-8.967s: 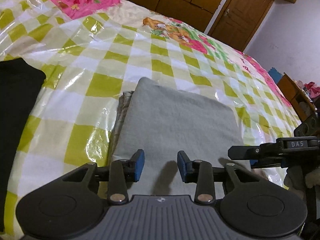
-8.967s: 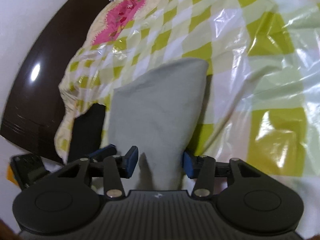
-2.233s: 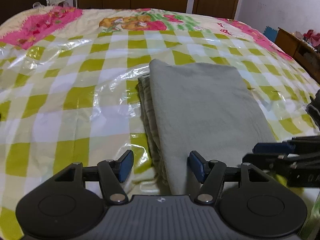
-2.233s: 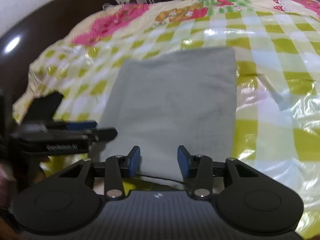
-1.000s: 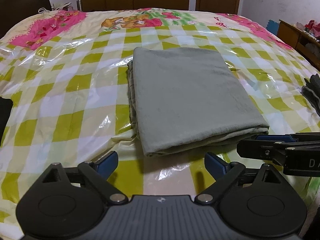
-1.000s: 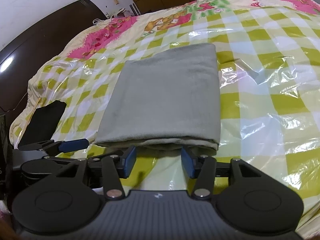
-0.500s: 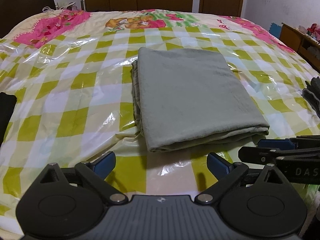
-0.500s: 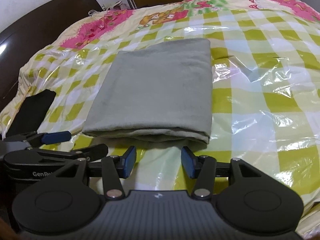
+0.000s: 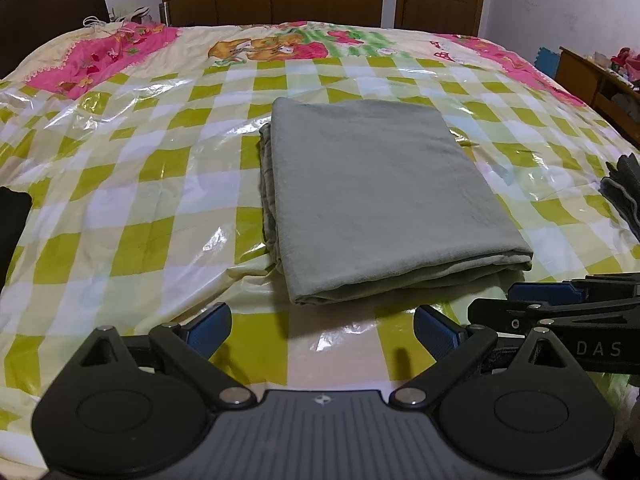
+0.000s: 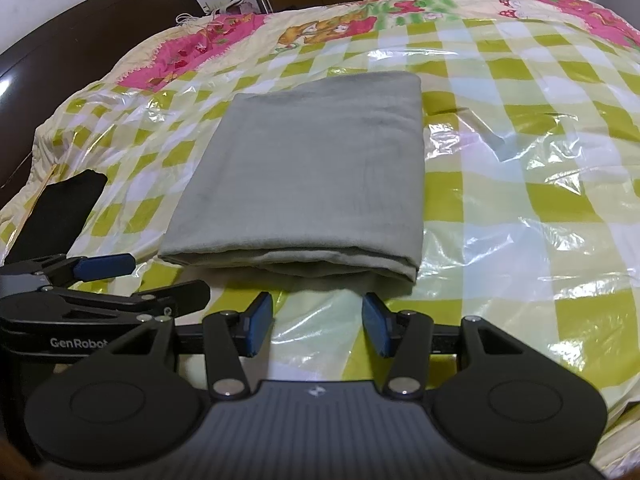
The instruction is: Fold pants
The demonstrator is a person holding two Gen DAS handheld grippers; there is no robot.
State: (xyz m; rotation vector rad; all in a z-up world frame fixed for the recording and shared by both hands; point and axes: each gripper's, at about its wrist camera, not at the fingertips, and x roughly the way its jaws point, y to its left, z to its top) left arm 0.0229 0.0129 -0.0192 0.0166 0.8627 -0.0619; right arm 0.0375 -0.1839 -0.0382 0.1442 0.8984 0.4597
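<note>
The grey-green pants (image 9: 372, 196) lie folded into a flat rectangle in the middle of the bed; they also show in the right wrist view (image 10: 312, 176). My left gripper (image 9: 322, 330) is wide open and empty, just short of the fold's near edge. My right gripper (image 10: 318, 328) is open and empty, also just short of the near edge and apart from the cloth. Each gripper shows in the other's view: the right one at the left view's lower right (image 9: 560, 300), the left one at the right view's lower left (image 10: 100, 280).
The bed carries a green-and-white checked plastic sheet (image 9: 132, 208) over a pink cartoon cover. A black item (image 10: 60, 208) lies at the bed's left edge. A dark garment (image 9: 626, 196) lies at the right. Wardrobe doors and a dark headboard stand behind.
Both grippers have pulled back from the folded pants and risen a little, so more of the bed shows. The left jaws, spread wide a second ago, stay wide. The pants lie still.
</note>
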